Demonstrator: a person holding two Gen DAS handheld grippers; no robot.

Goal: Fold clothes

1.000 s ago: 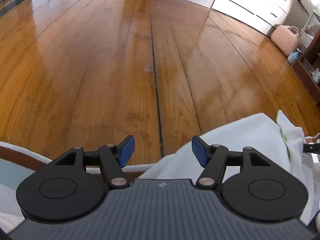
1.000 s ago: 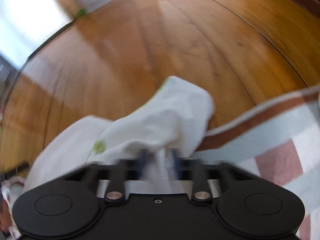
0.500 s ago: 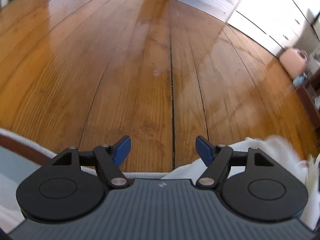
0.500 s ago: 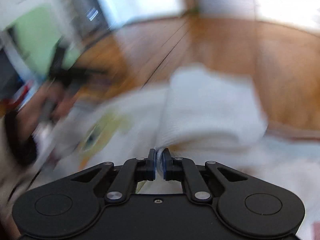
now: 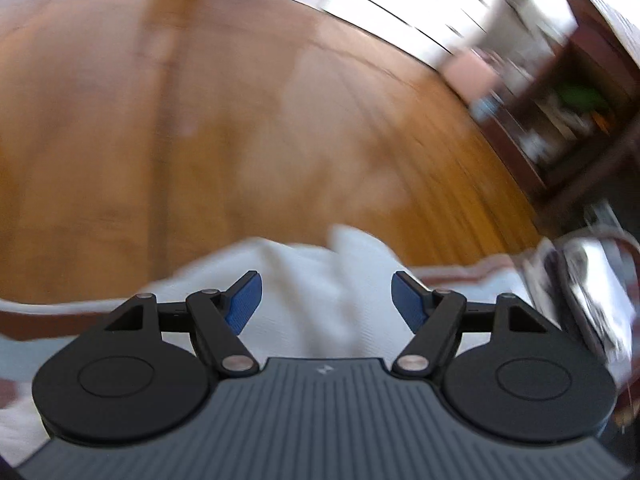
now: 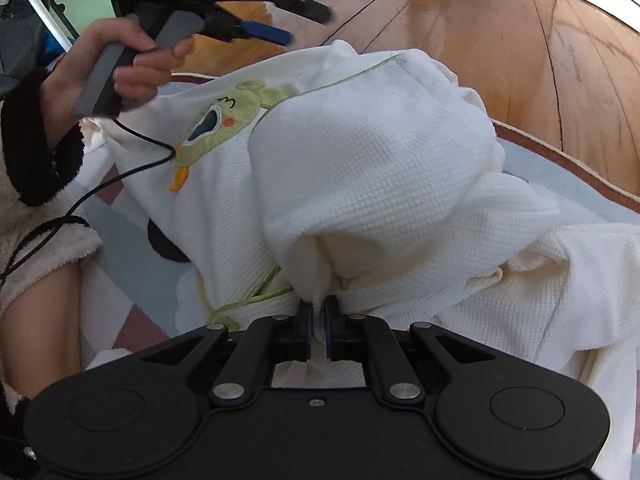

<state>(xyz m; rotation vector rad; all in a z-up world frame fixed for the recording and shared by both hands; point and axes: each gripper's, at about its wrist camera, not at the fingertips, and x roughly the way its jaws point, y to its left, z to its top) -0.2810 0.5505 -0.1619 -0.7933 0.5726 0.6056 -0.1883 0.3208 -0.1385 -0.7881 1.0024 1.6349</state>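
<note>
A white waffle-knit garment (image 6: 360, 160) with a green frog patch (image 6: 224, 120) and green piping lies bunched on a rug. My right gripper (image 6: 318, 328) is shut on a fold of it at its near edge. My left gripper (image 5: 326, 300) is open and empty, hovering above the white cloth (image 5: 320, 280); it also shows in the right wrist view (image 6: 268, 34), held in a hand at the upper left, above the garment's far edge.
The rug (image 6: 580, 184) is pale blue with pink patches and a brown border, on a glossy wooden floor (image 6: 520, 40). A dark wooden shelf unit (image 5: 580, 100) and a pink bag (image 5: 468, 76) stand at the far right. The person's sleeve (image 6: 36, 208) is at left.
My right gripper has swung left with the fold, bringing the garment and the left hand into view. My left gripper has turned right and moved over the cloth, still open.
</note>
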